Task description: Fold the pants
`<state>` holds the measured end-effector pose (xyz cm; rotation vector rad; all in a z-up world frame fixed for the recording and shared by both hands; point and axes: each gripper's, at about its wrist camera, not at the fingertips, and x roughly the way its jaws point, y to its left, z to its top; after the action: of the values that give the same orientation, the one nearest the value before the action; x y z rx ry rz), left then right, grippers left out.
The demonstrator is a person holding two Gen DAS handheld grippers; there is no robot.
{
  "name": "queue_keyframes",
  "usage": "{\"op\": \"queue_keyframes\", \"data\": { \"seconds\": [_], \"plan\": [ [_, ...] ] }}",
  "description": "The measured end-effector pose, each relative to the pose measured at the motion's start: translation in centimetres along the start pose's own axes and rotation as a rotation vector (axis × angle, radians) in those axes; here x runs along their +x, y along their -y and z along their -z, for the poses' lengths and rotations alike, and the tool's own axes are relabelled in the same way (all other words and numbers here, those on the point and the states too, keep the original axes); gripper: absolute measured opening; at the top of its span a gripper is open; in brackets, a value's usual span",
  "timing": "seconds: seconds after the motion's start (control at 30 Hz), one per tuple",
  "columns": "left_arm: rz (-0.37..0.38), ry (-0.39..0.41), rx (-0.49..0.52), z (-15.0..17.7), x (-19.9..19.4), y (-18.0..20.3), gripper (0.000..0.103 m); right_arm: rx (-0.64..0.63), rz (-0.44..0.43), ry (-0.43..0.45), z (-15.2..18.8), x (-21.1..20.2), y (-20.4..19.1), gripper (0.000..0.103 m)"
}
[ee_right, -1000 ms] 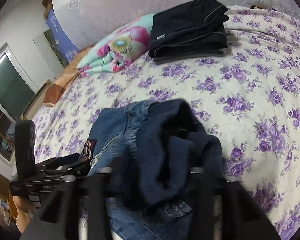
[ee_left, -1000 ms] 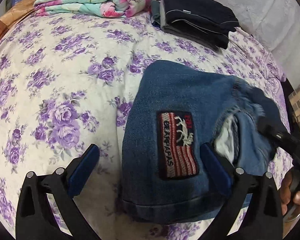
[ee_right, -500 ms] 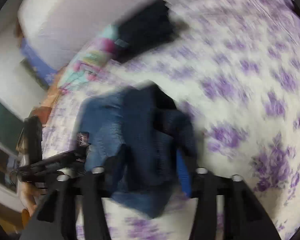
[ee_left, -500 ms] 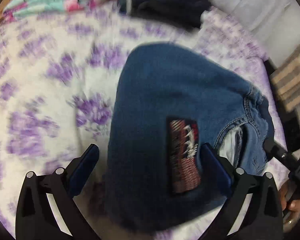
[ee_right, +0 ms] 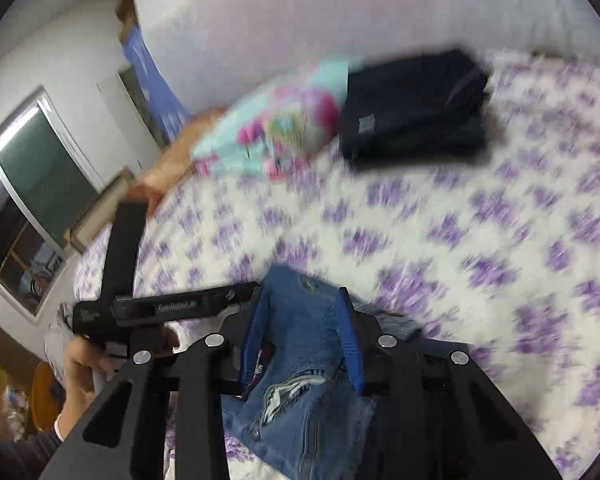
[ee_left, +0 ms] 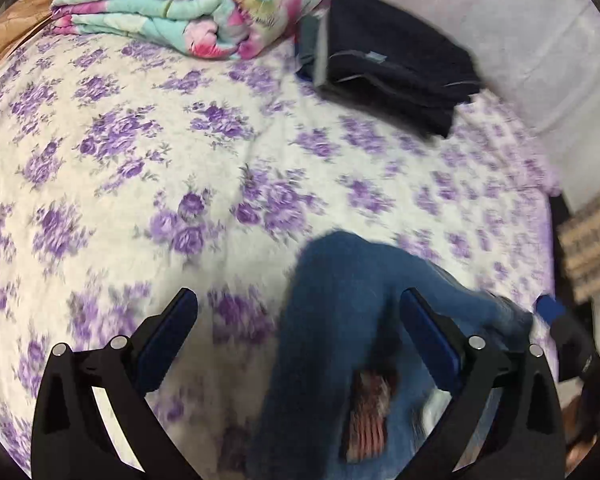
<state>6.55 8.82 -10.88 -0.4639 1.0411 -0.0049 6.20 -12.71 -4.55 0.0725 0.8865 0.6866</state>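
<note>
The folded blue jeans (ee_left: 340, 320) with a flag patch lie at the near edge of the floral bed. My left gripper (ee_left: 298, 320) is open above them, its right finger over the denim, holding nothing. In the right wrist view the jeans (ee_right: 300, 360) sit between the blue pads of my right gripper (ee_right: 302, 320), which is half closed around the denim; contact is unclear through blur. The left gripper (ee_right: 180, 304) shows there at the left, held by a hand.
A folded floral blanket (ee_left: 188, 12) and a stack of dark folded pants (ee_left: 388, 56) lie at the far side of the bed (ee_left: 140, 160). A white headboard (ee_right: 300, 20) stands behind. A window (ee_right: 40, 184) is at the left.
Both grippers pulled back toward the near edge. The jeans now sit lower in both views. The right gripper's pads stand closer together around the denim.
</note>
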Motion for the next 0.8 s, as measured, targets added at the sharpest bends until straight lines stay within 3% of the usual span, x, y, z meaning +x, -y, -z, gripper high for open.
{"op": "queue_keyframes", "data": {
  "seconds": [0.07,0.1,0.13,0.2,0.33,0.4,0.47,0.5,0.53,0.63,0.7,0.8],
  "plan": [
    [-0.010,-0.038,0.018,-0.6,2.1,-0.1,0.099,-0.002,0.144,-0.051,0.4,2.7,2.0,0.015],
    [-0.013,-0.056,0.047,-0.8,3.4,-0.1,0.099,0.015,0.197,-0.048,0.9,2.9,3.2,0.012],
    [-0.002,-0.080,0.068,-0.9,4.6,-0.2,0.099,0.070,0.192,-0.051,1.5,3.1,5.0,0.000],
    [0.031,-0.107,0.035,-0.7,5.1,-0.6,0.099,0.127,0.110,-0.069,2.8,3.3,6.9,0.000],
    [0.054,-0.125,0.002,-0.1,3.8,-0.7,0.099,0.058,0.122,-0.038,3.5,2.0,5.3,0.000],
    [0.081,-0.136,-0.037,0.7,2.2,-1.6,0.098,0.062,0.086,-0.021,3.4,0.9,5.1,0.007],
    [0.102,-0.096,-0.044,1.6,0.6,-2.3,0.098,0.042,0.030,0.031,3.9,-1.3,4.1,0.041],
    [0.108,-0.069,-0.036,2.3,-0.3,-2.6,0.098,0.021,0.029,0.060,4.1,-2.1,3.5,0.067],
    [0.098,-0.062,-0.032,2.6,-0.4,-2.7,0.098,-0.027,0.043,0.090,4.5,-2.7,2.3,0.070],
    [0.029,-0.075,0.007,3.7,1.5,-2.5,0.099,-0.088,0.125,0.020,5.8,-1.1,1.3,0.070],
    [0.006,-0.003,0.015,4.7,1.7,-2.6,0.099,-0.091,0.173,0.020,6.6,-0.6,2.0,0.071],
    [-0.107,0.109,0.109,6.0,0.1,-0.8,0.099,-0.081,0.140,0.058,7.6,-2.2,2.1,0.071]
  ]
}}
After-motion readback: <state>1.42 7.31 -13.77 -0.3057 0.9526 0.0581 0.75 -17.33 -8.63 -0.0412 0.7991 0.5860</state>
